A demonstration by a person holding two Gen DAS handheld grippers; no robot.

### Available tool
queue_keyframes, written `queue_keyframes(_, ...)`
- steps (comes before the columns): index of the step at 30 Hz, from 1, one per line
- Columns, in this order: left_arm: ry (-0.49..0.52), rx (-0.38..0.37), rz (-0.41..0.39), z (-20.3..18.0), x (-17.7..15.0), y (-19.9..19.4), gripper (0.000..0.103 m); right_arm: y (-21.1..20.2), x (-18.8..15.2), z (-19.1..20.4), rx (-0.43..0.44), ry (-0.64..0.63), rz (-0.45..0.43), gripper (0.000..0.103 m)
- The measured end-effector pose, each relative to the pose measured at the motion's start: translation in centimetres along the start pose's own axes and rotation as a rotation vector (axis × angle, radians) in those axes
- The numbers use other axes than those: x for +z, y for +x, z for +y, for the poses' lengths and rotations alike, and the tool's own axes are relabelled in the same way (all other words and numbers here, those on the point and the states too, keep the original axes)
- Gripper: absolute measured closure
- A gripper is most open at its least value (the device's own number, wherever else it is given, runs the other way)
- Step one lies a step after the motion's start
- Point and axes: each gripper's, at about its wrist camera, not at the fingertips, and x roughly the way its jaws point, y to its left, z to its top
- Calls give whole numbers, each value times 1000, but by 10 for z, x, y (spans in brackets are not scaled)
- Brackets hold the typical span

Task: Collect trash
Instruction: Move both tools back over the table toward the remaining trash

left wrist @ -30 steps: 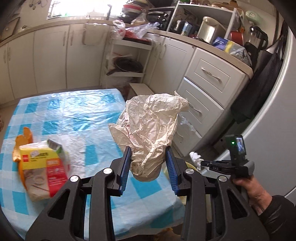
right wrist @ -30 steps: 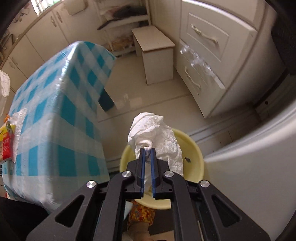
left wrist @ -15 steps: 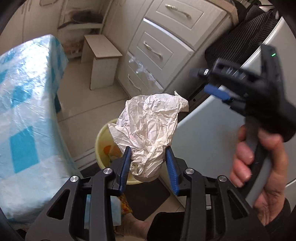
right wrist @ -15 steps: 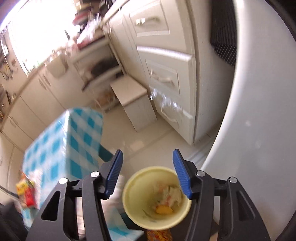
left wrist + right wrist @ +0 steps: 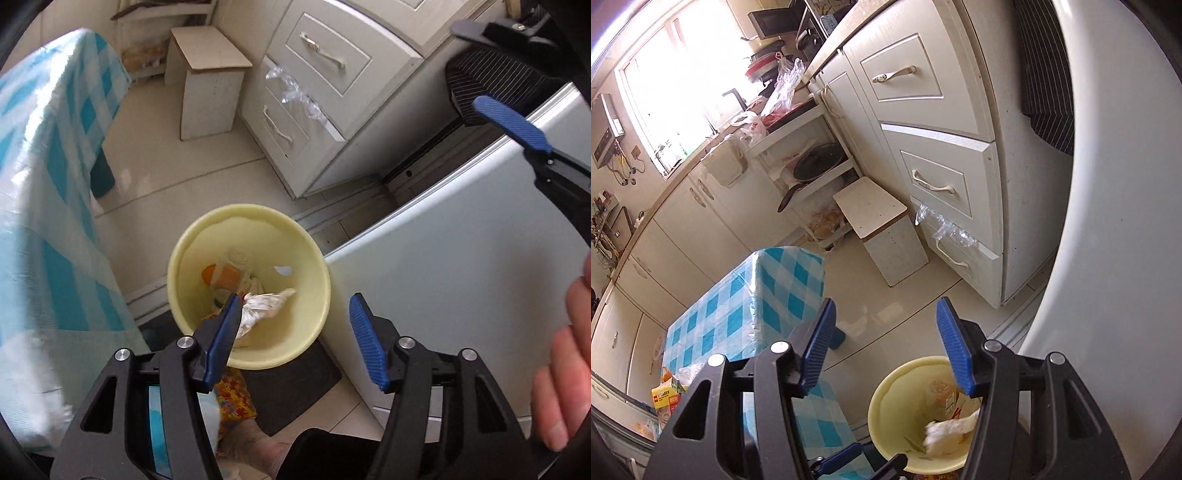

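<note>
A pale yellow bin (image 5: 192, 254) stands on the floor between the table and the fridge. Crumpled paper (image 5: 266, 306) and other trash lie inside it. My left gripper (image 5: 295, 334) is open and empty, right above the bin. My right gripper (image 5: 886, 350) is open and empty, held higher; the bin (image 5: 886, 402) with white paper (image 5: 945, 432) in it shows under its right finger. The right gripper's blue finger (image 5: 513, 122) also shows at the top right of the left wrist view.
A table with a blue checked cloth (image 5: 738, 317) stands left of the bin, with yellow and red packaging (image 5: 665, 398) on it. White drawers (image 5: 325, 85), a small white stool (image 5: 207, 74) and the fridge (image 5: 443, 258) surround the bin.
My left gripper opened and the crumpled brown paper dropped into the bin. My right gripper, open since it dropped the white tissue, rose and tilted up towards the cabinets.
</note>
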Motion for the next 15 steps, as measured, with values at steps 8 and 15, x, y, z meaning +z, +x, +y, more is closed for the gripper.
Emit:
queue_keyframes(8,43,173,-145,43,-12,-109,31,2,-9,36,53,-46,6,42)
queue_keyframes(15,-135,347,-295,160,-40,-234,27,17,-30,101,188,-146,97,37)
